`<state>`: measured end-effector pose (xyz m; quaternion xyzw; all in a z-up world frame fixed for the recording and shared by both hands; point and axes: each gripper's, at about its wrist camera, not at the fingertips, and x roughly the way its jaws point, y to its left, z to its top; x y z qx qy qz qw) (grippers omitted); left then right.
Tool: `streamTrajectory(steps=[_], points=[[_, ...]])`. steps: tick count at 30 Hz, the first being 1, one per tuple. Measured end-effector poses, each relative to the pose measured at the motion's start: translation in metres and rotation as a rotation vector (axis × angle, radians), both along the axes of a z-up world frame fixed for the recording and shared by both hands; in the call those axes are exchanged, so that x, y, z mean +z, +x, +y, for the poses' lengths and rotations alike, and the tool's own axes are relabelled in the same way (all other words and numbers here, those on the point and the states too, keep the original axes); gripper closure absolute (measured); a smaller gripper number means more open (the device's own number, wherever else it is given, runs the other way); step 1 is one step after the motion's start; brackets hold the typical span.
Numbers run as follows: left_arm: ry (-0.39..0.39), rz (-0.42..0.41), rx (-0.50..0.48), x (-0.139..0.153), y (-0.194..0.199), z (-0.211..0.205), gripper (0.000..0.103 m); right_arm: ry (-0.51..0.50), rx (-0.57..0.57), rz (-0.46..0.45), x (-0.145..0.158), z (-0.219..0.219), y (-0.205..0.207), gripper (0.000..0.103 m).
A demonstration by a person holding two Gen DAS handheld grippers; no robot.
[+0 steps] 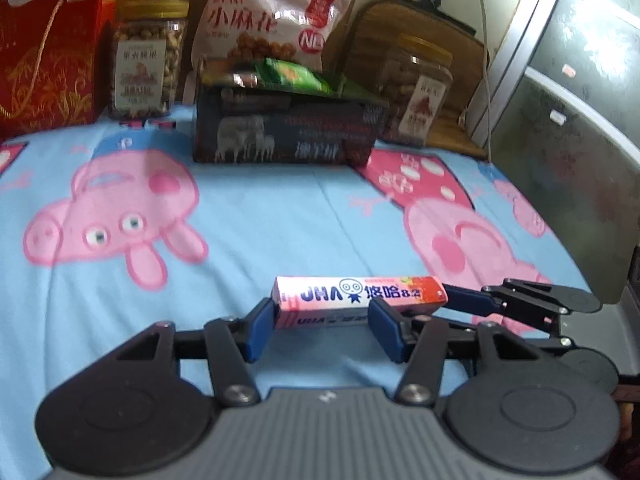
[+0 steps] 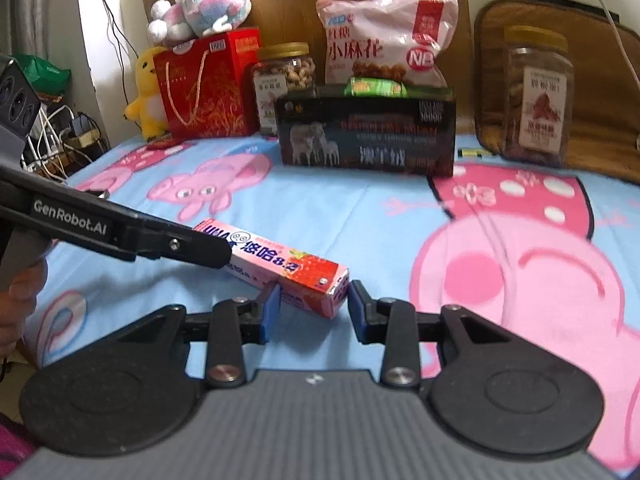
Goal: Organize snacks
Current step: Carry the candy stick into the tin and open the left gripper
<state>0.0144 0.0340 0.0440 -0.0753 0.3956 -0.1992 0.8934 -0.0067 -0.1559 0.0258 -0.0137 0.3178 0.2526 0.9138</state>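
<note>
Grippers are meeting over a single pink candy box (image 1: 357, 295) on the cartoon-pig bedsheet (image 1: 256, 216), and I am watching both ends of it through the wrist cameras. My left gripper (image 1: 322, 326) is standing with its blue pads spread about as wide as the box's long side; in its own view the box is lying crosswise between and just beyond the fingertips, and I cannot tell whether either pad is touching it. From the right wrist view the left gripper (image 2: 216, 254) is reaching in from the left edge, its dark finger lying across the far end of the candy box (image 2: 286, 266). My right gripper (image 2: 314, 310) is sitting part-open at the box's near end, the strawberry-printed corner poking between its pads, the left pad just beside the carton and the right pad a little apart from it.

Farther back, a dark carton (image 2: 367, 132) printed with white animals is standing near the headboard with green packets (image 2: 376, 87) showing in its open top. Behind it a white-and-pink snack bag (image 2: 386, 40) is leaning upright. A red gift box (image 2: 206, 86) and a nut jar (image 2: 285, 80) are standing to its left, and a second jar (image 2: 536, 96) is standing well to the right. A plush toy (image 2: 202, 10) is lying on the red box.
</note>
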Motion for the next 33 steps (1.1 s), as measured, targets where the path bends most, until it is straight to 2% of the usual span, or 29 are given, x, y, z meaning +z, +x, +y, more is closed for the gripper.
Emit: streamTrajectory(steps=[5,10,13,18,22,24,27,29,31,33], points=[[0.017,-0.059,0.019,0.035,0.030,0.001,0.052,0.034,0.008,-0.054,0.029,0.000,0.043,0.063],[0.000,-0.094,0.065,0.070,0.088,0.008,0.052,0.059,0.010,-0.122,0.062,0.007,0.106,0.063],[-0.013,-0.099,0.096,0.083,0.134,0.013,0.052,0.064,0.004,-0.117,0.071,0.014,0.150,0.064],[-0.035,-0.031,0.141,0.068,0.211,0.024,0.052,0.040,-0.010,-0.083,0.066,0.023,0.219,0.064],[-0.020,0.026,0.154,0.044,0.248,0.025,0.052,0.040,-0.020,-0.006,0.050,0.026,0.259,0.064],[-0.012,0.037,0.163,0.035,0.259,0.027,0.052,0.015,-0.016,0.011,0.040,0.030,0.265,0.063],[0.009,0.016,0.157,0.034,0.263,0.027,0.047,-0.001,-0.016,0.018,0.032,0.031,0.261,0.062],[-0.004,0.019,0.112,0.036,0.261,0.027,0.032,0.015,-0.044,-0.002,0.035,0.023,0.250,0.062],[-0.002,-0.005,0.090,0.043,0.248,0.027,0.028,0.053,-0.093,-0.027,0.043,0.009,0.231,0.062],[0.042,-0.065,0.081,0.051,0.229,0.025,0.028,0.097,-0.144,-0.045,0.051,-0.006,0.210,0.062]])
